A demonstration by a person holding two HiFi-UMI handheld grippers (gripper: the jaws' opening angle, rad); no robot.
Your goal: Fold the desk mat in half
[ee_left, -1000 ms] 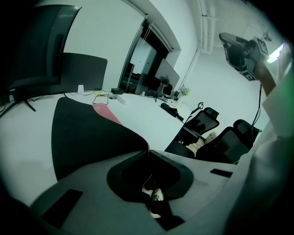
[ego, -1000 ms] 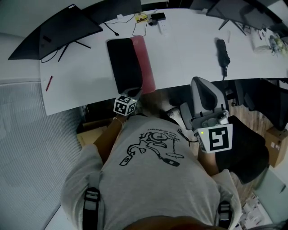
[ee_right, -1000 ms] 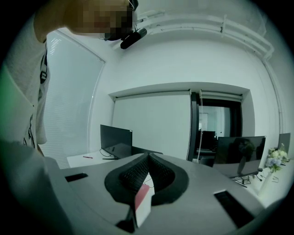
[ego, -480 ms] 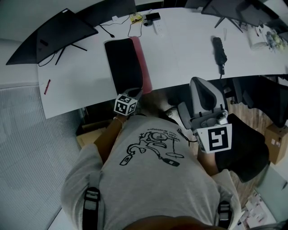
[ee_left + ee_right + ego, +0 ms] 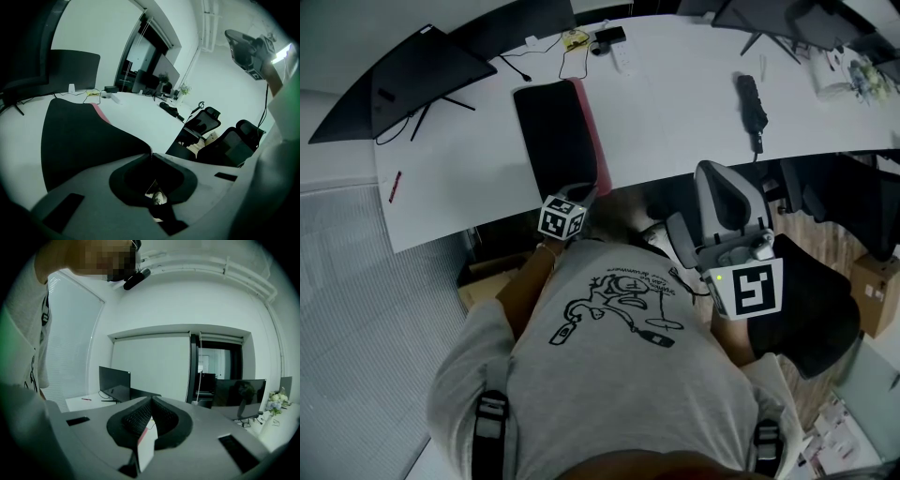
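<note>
Desk: left gripper clamps desk mat, near corner hidden.

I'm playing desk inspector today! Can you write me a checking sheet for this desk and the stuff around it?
Surface: white desk, mostly bare around the mat.
Job's things: desk mat lies folded, black side up, with a pink strip showing along its right edge.
Clutter: red pen, dark umbrella-like thing, monitor, small gadgets at the far edge.
Grippers: left gripper has its jaws shut on the mat's near edge. Right gripper has its jaws shut and empty, held away from the desk.
Cables: thin cables by the mat's far end.
Surroundings: office chair, cardboard box under the desk.
</note>
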